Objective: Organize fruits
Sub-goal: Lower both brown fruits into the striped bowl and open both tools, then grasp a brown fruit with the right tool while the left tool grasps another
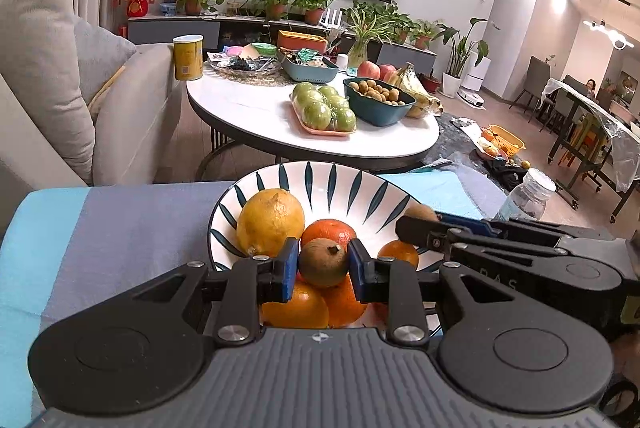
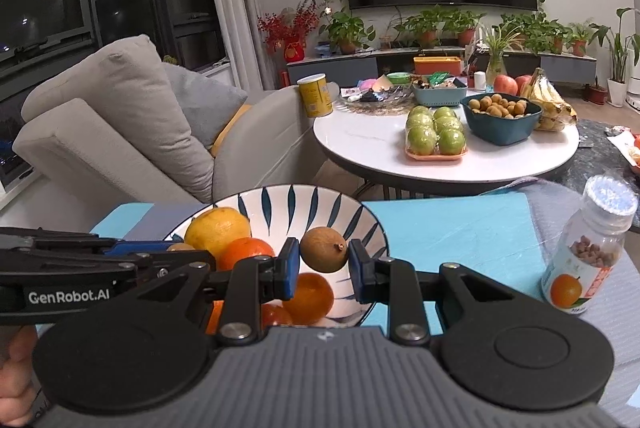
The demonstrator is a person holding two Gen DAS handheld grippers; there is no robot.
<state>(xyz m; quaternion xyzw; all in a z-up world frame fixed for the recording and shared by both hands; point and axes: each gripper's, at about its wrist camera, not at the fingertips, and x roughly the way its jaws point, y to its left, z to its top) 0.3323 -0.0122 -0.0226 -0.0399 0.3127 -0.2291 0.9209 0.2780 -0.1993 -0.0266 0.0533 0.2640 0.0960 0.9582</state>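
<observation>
The left gripper had its blue pads closed against both sides of a small brown fruit, holding it above the oranges piled in the bowl. The right gripper carried a second brown fruit of the same kind between its own blue pads; the left pad touched it, while a thin gap seemed to show at the right pad, so the grip looked narrow and closed on the fruit, though that side was hard to judge. Both grippers hung over the white bowl with dark blue leaf strokes, the right one reaching in from the bowl's right side, as the left wrist view showed. Inside the bowl a large yellow lemon sat at the left, touching an orange beside it, with more oranges heaped toward the near rim. The bowl stood on a blue and grey striped cloth. Just right of the bowl on the same cloth stood a clear plastic bottle with an orange printed on its label. Beyond lay a round white table bearing a tray of green fruit, a dark teal bowl of small brown fruits, bananas and a yellow can. A grey sofa stood to the left.
</observation>
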